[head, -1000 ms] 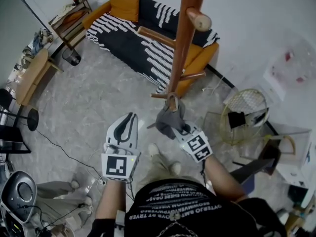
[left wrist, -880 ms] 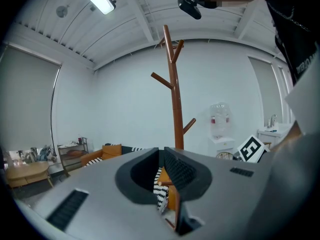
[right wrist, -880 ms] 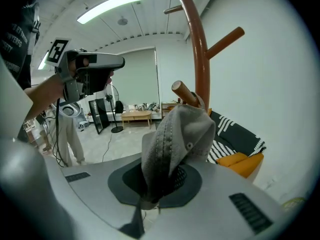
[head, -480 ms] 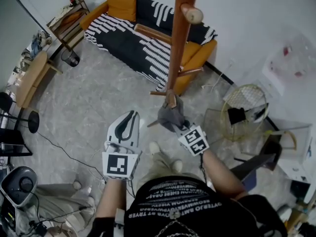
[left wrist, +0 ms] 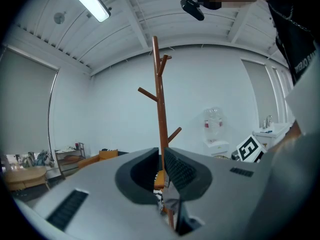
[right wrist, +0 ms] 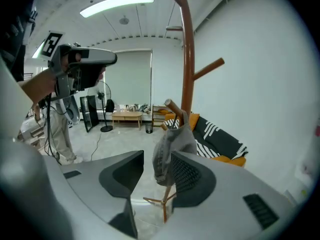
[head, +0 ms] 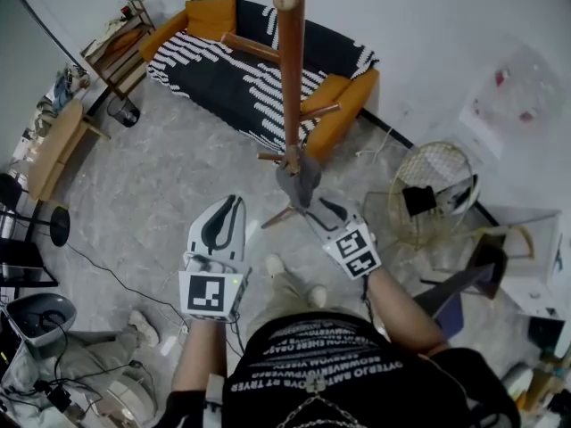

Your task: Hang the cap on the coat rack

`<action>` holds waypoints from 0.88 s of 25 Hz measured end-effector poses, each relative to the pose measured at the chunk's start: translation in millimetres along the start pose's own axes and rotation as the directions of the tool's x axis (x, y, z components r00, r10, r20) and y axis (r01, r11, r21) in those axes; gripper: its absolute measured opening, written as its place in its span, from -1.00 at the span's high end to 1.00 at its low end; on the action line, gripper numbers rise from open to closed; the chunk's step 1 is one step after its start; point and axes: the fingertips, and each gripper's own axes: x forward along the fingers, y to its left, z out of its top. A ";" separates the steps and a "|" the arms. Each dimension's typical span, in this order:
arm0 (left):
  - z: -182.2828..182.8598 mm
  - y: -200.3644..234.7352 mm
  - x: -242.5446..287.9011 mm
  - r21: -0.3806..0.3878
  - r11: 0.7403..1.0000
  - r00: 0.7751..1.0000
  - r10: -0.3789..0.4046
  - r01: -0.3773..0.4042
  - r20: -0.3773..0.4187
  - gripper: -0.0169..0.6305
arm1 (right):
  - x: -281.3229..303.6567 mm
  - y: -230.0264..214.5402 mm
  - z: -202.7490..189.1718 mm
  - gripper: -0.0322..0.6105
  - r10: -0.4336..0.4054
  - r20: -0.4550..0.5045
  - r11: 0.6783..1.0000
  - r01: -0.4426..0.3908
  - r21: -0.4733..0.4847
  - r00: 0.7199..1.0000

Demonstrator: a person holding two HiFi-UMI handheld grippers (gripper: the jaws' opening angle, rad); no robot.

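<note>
The grey cap [head: 299, 178] is hung on a low peg [right wrist: 173, 107] of the wooden coat rack [head: 289, 69], with its crown drooped beside the pole. The jaws of the right gripper [head: 321, 210] have just been opened and are spread wide. The cap is framed between them but is pressed by neither pad. The jaws of the left gripper [head: 231, 207] are seen closed together, with nothing held.

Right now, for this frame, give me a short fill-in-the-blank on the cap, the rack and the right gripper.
1. The grey cap hangs on a peg of the wooden ____.
2. The right gripper has its jaws ____, not pressing the cap.
3. The sofa beyond it has ____ cushions.
Missing: coat rack; open; orange.
The right gripper's jaws have just been opening, with nothing gripped between them.
</note>
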 end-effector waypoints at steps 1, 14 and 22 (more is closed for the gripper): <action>1.8 -2.8 -2.7 -0.004 1.000 1.000 -0.001 0.001 0.004 0.85 | -8.8 1.2 11.0 0.39 -0.004 0.034 1.000 0.005 -0.009 0.999; 36.5 -56.0 -44.2 0.002 1.000 0.997 -0.016 0.016 0.071 0.85 | -135.7 9.7 121.0 0.89 -0.037 0.359 0.994 0.072 -0.084 0.933; 57.8 -64.8 -66.6 0.007 0.999 0.995 0.030 -0.031 0.092 0.85 | -185.2 8.8 146.3 0.89 -0.056 0.438 0.992 0.100 -0.077 0.897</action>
